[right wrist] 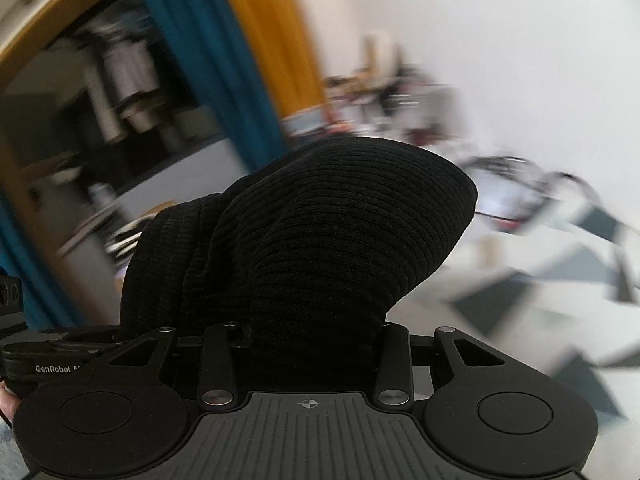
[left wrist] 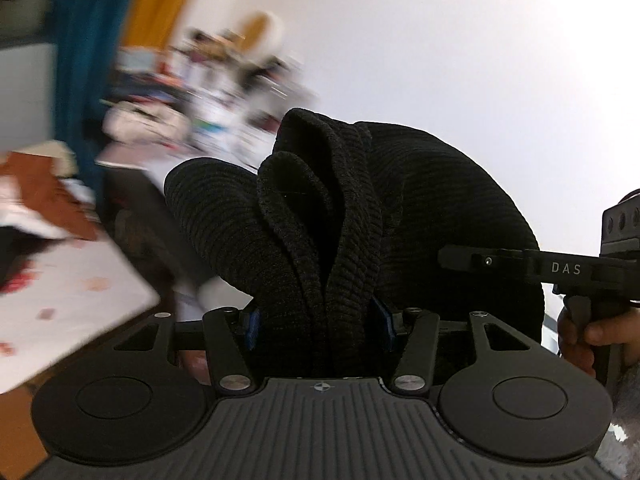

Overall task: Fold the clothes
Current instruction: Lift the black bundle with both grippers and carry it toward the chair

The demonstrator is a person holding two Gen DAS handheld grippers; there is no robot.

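Currently the left gripper (left wrist: 320,320) is closed on bunched edges of a black knit garment (left wrist: 360,208), and the right gripper (right wrist: 316,336) is likewise clamped on thick folds of it. The garment hangs lifted between both, clear of any surface. Judged step: carrying or shaking out. Next: lower it onto a flat surface and spread it.

black ribbed knit garment (left wrist: 360,208), matt cloth
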